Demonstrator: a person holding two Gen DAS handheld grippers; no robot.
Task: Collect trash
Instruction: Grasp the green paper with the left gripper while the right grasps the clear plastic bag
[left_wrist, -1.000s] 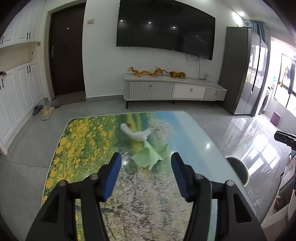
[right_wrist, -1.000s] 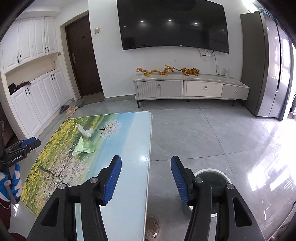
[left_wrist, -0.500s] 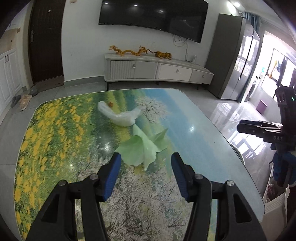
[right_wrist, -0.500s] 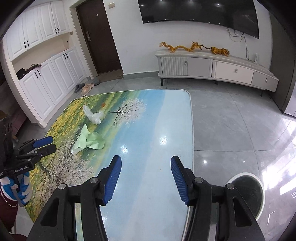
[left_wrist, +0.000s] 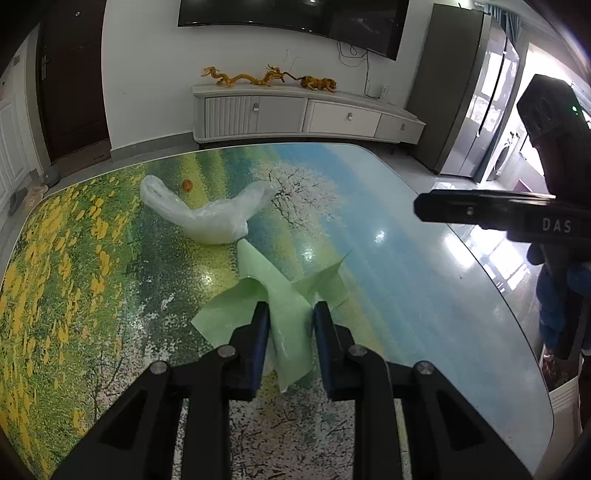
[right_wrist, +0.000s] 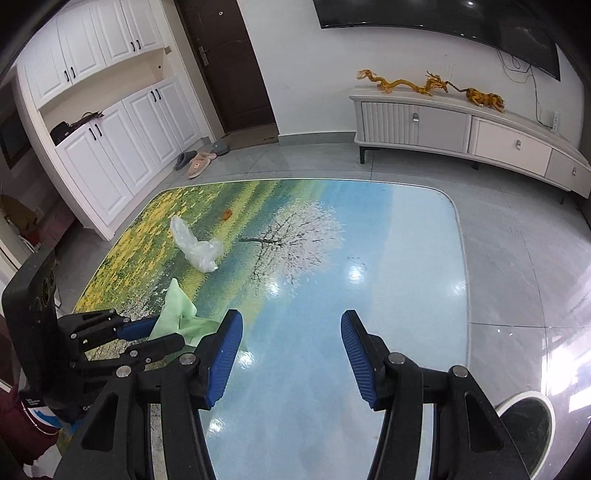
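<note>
A crumpled light-green paper (left_wrist: 255, 273) lies on the picture-printed table (left_wrist: 376, 236). My left gripper (left_wrist: 288, 314) is down on it, its jaws closing with a raised fold of the paper pinched between the blue pads. In the right wrist view the same left gripper (right_wrist: 162, 336) grips the green paper (right_wrist: 177, 302). Behind it lie a clear plastic bag (left_wrist: 210, 218) (right_wrist: 195, 247) and a small orange scrap (left_wrist: 187, 184) (right_wrist: 226, 213). My right gripper (right_wrist: 291, 332) hovers open over the blue part of the table, with nothing between its fingers.
A round dark bin (right_wrist: 528, 417) stands on the floor past the table's right edge. A white box (left_wrist: 561, 391) sits by the near right corner. A low TV cabinet (left_wrist: 295, 114) lines the far wall. Slippers (right_wrist: 195, 162) lie by the door.
Both grippers have come down and forward over the table. The left one has reached the green paper and narrowed its jaws around a fold. The right stays equally wide.
</note>
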